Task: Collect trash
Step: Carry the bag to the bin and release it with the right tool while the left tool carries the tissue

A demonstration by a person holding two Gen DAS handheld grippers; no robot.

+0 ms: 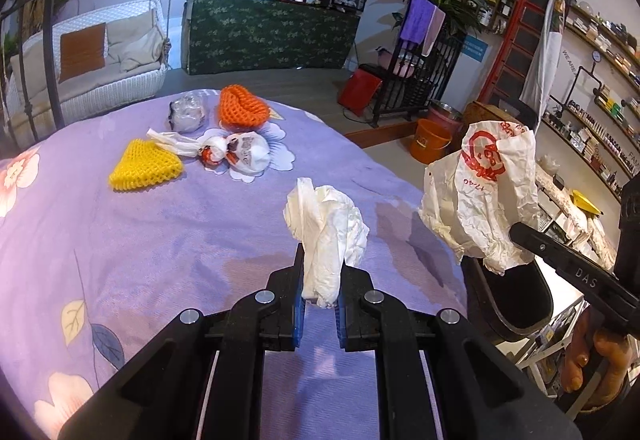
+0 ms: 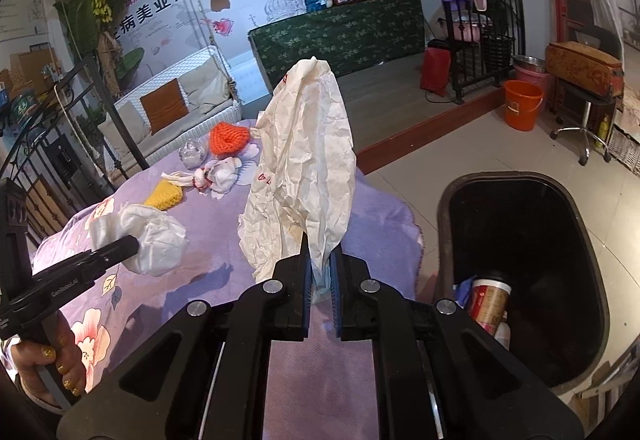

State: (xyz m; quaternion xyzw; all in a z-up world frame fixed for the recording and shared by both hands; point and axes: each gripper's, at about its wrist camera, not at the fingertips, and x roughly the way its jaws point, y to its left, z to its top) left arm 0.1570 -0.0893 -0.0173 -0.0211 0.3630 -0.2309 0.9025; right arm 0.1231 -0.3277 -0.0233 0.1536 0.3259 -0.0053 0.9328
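My left gripper (image 1: pixel 320 272) is shut on a crumpled white tissue (image 1: pixel 326 228), held above the purple flowered tablecloth (image 1: pixel 160 240); the tissue also shows in the right wrist view (image 2: pixel 154 240). My right gripper (image 2: pixel 322 264) is shut on a crumpled white paper bag with red print (image 2: pixel 308 167), held up near the table's right edge; the bag also shows in the left wrist view (image 1: pixel 484 195). A black trash bin (image 2: pixel 576 215) stands on the floor to the right of the table, with a paper cup (image 2: pixel 490 300) inside. On the table lie a yellow foam net (image 1: pixel 144 163), an orange foam net (image 1: pixel 242 107), a knotted white plastic bag (image 1: pixel 236 151) and a clear plastic wad (image 1: pixel 186 111).
An orange bucket (image 2: pixel 520 105) and a stool (image 2: pixel 580 111) stand on the tiled floor beyond the bin. A white swing sofa (image 1: pixel 88 59) and a green-draped counter (image 1: pixel 272 35) are behind the table. Shelves (image 1: pixel 600 87) line the right wall.
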